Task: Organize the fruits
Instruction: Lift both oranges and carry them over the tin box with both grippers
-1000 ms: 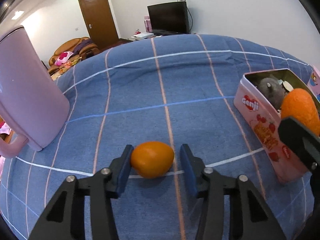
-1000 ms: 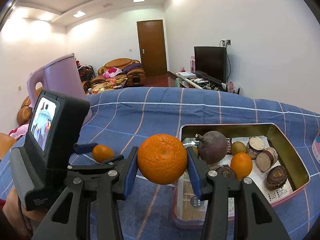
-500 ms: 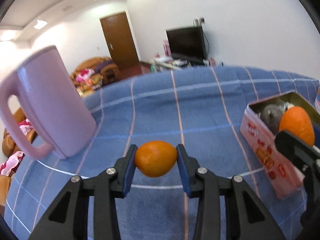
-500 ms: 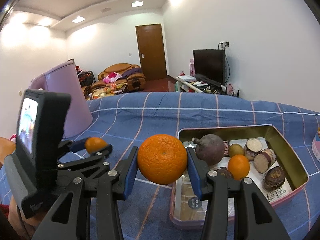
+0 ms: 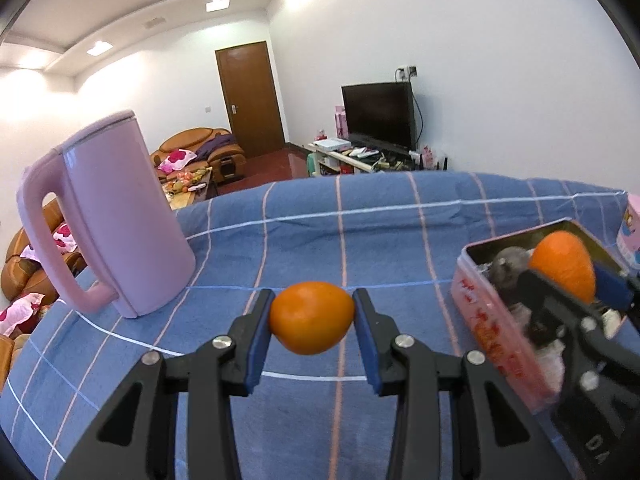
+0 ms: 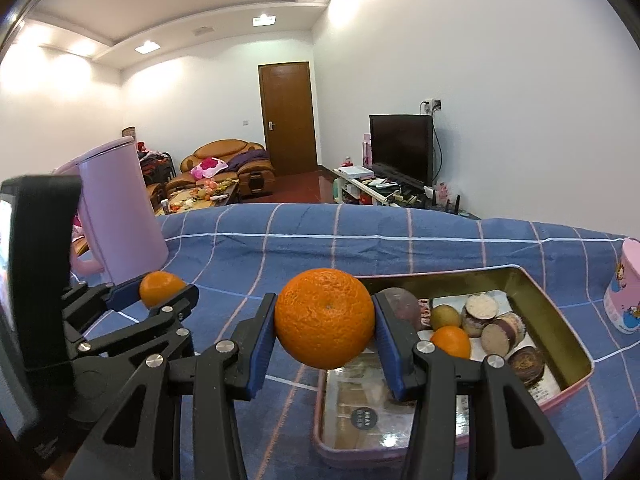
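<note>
My left gripper (image 5: pixel 312 322) is shut on a small smooth orange fruit (image 5: pixel 311 323) and holds it above the blue checked cloth; it also shows in the right wrist view (image 6: pixel 161 288). My right gripper (image 6: pixel 325 330) is shut on a large rough orange (image 6: pixel 325 324) and holds it over the near left end of the pink tin (image 6: pixel 576 384). The tin holds a dark purple fruit (image 6: pixel 400 304), a small orange (image 6: pixel 451 342), a green-yellow fruit (image 6: pixel 445 315) and several cut brown pieces. In the left wrist view the tin (image 5: pixel 492 328) and the large orange (image 5: pixel 562 266) are at the right.
A tall pink kettle (image 5: pixel 116 220) stands at the left on the cloth, also in the right wrist view (image 6: pixel 120 216). A pink printed cup (image 6: pixel 626 288) stands right of the tin. The cloth (image 5: pixel 360 232) stretches between kettle and tin.
My left gripper closed on the small orange fruit and lifted it off the cloth. My right gripper kept its hold on the large orange, over the tin's near end.
</note>
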A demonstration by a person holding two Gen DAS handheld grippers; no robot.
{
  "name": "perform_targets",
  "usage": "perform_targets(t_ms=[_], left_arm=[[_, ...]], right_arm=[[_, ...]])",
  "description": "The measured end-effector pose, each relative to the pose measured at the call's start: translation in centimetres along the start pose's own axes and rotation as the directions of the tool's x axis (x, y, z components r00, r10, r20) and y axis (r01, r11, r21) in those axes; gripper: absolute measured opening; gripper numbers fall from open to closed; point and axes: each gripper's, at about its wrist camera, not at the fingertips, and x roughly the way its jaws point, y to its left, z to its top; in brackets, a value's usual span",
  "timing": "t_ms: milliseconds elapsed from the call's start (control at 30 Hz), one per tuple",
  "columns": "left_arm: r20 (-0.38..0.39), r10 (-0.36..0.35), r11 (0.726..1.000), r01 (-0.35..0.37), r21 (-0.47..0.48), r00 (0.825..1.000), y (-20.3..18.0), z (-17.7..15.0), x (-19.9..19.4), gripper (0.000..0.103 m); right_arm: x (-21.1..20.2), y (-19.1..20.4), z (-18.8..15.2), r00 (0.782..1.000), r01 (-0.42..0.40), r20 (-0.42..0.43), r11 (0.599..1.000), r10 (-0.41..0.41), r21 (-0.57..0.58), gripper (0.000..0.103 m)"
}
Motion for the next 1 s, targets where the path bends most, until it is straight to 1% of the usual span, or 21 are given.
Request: perform_targets(t_ms=[167, 367, 500, 633, 767, 1000], left_arm=[[0.018, -0.018, 1.000, 0.018, 0.021, 1.000, -2.0, 0.3, -1.7, 0.041], [0.024, -0.045, 0.999, 0.044, 0.022, 0.999, -4.0, 0.7, -2.8, 0.041], [0.023, -0.052, 0.999, 0.052, 0.012, 0.998, -5.3, 0.9, -3.0, 0.041], [0.016, -0.055, 0.998, 0.055, 0.001, 0.998, -6.2, 1.0, -2.8, 0.041], [0.012, -0.064, 0.998, 0.064, -0.019, 0.998, -6.9, 1.2, -2.5, 0.041], [0.017, -0.078, 0.997, 0.078, 0.001, 0.997, -8.5, 1.4, -2.6, 0.041]], right_arm=[[-1.4, -1.4, 0.2, 1.000, 0.023, 0.004, 0.999, -0.023, -0.040, 0.049], [-2.6, -3.5, 0.5, 0.999, 0.044, 0.034, 0.999, -0.043, -0.030, 0.049], [-2.5, -4.8, 0.0, 0.997, 0.062, 0.042, 0.998, -0.061, -0.009, 0.049], [-2.1, -6.3, -0.3, 0.998, 0.057, 0.026, 0.998, -0.058, 0.040, 0.049], [-2.4, -7.3, -0.2, 0.998, 0.051, 0.034, 0.996, -0.053, 0.075, 0.049], [-2.9, -8.1, -0.1, 0.998, 0.052, 0.043, 0.995, -0.055, 0.080, 0.049]])
